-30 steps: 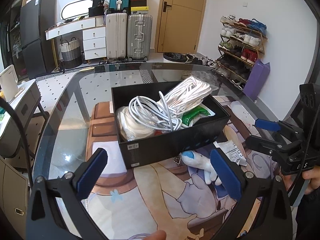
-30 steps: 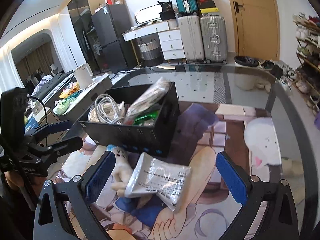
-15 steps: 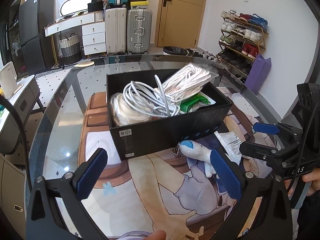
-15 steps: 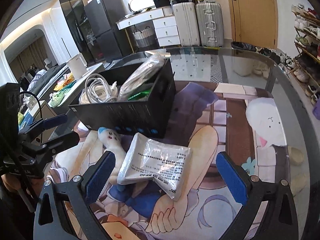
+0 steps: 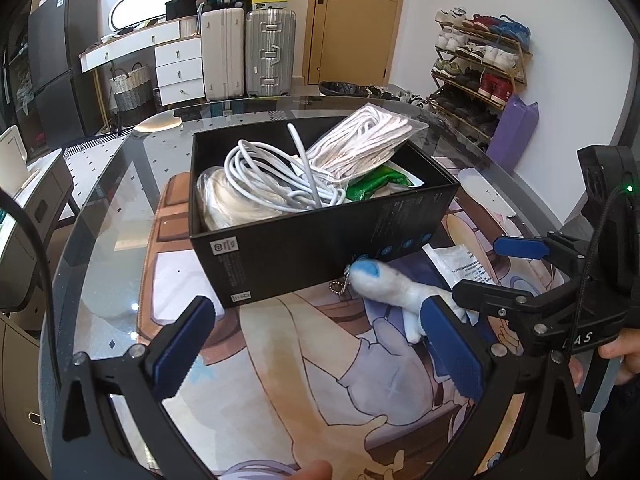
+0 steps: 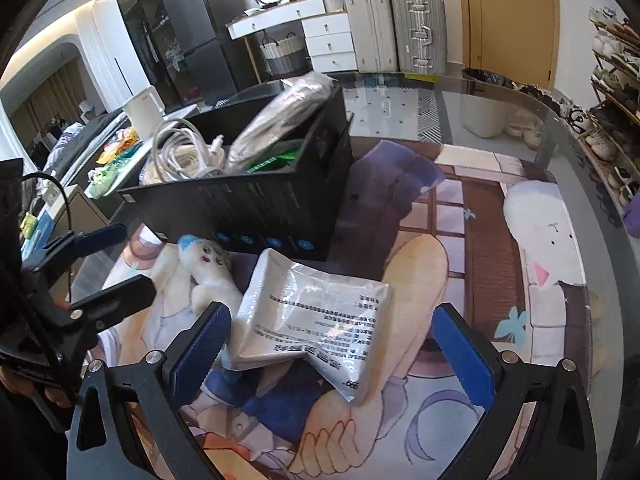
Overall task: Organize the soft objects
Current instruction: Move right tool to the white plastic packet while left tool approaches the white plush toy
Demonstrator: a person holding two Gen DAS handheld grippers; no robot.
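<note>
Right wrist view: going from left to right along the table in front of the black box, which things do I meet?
Left gripper → plush toy → plastic packet → white round figure printed on the mat.

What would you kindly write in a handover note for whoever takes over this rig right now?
Left tool: open, holding nothing, aimed at the black box.
Right tool: open, straddling the white plastic packet on the mat.
Done: cables and bagged cord sit in the box.
Left: packet and plush toy, lying in front of the box.
</note>
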